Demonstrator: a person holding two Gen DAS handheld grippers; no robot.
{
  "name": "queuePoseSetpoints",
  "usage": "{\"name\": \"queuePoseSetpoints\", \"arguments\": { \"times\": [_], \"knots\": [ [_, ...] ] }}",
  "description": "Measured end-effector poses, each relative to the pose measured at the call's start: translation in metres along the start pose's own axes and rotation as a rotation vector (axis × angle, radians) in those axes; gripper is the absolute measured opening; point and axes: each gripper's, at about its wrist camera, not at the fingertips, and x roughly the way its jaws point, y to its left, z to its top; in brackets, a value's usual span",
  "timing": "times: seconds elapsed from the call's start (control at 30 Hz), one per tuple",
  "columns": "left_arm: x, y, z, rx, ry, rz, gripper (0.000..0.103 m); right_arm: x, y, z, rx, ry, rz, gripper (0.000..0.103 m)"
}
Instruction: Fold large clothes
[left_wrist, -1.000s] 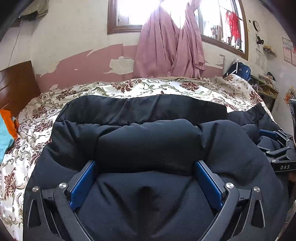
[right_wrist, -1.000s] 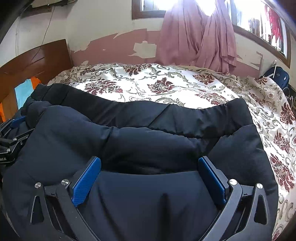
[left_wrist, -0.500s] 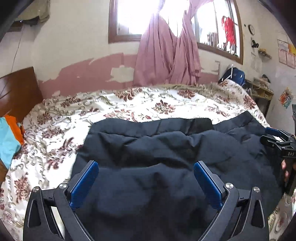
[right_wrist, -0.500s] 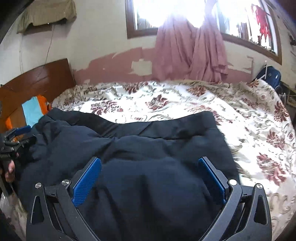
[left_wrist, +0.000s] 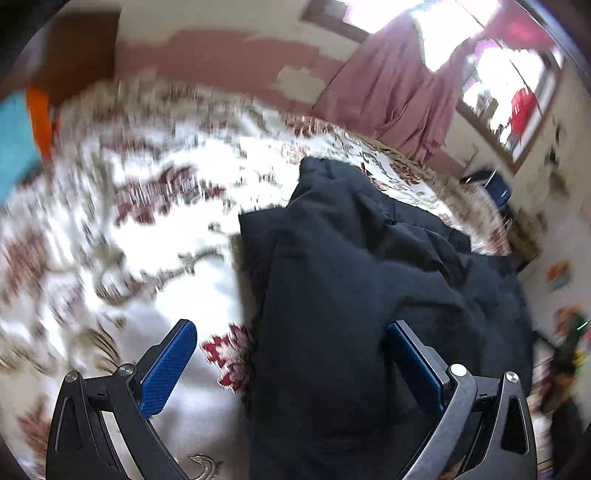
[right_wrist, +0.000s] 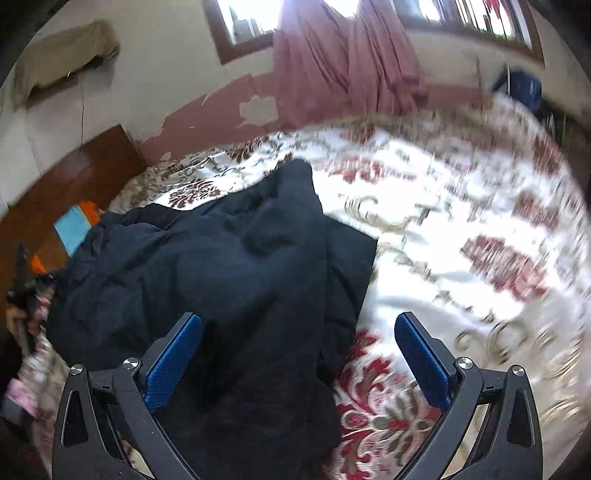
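A large dark navy padded garment (left_wrist: 369, 295) lies bunched on the floral bedspread (left_wrist: 147, 258). In the left wrist view it fills the middle and right, under my left gripper (left_wrist: 291, 354), which is open with nothing between its blue pads. In the right wrist view the garment (right_wrist: 229, 280) lies at the middle and left, below my right gripper (right_wrist: 299, 347), which is open and empty above its right edge. Both views are tilted and blurred.
A wooden headboard (right_wrist: 74, 177) with orange and teal cloth (right_wrist: 75, 225) stands at the bed's left end. A pink curtain (right_wrist: 343, 62) hangs under the window on the far wall. A blue bag (right_wrist: 521, 86) sits past the bed's far right corner.
Both grippers have pulled back and tilted outward, left to the left and right to the right. The garment, spread wide a second ago, now looks narrower and bunched between them.
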Motion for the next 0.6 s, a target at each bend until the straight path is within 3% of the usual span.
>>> {"name": "queuePoseSetpoints", "arguments": {
  "times": [0.23, 0.33, 0.43, 0.6],
  "knots": [
    [0.026, 0.016, -0.002, 0.035, 0.120, -0.070, 0.103, 0.055, -0.029, -0.015, 0.144, 0.098, 0.177, 0.102],
    [0.035, 0.026, -0.003, 0.002, 0.142, -0.129, 0.103, 0.068, -0.041, -0.023, 0.218, 0.117, 0.258, 0.102],
    [0.042, 0.032, -0.004, -0.015, 0.157, -0.174, 0.103, 0.072, -0.038, -0.027, 0.206, 0.105, 0.271, 0.102],
    [0.045, 0.033, -0.006, -0.001, 0.148, -0.193, 0.103, 0.080, -0.031, -0.025, 0.221, 0.148, 0.342, 0.102]
  ]
}}
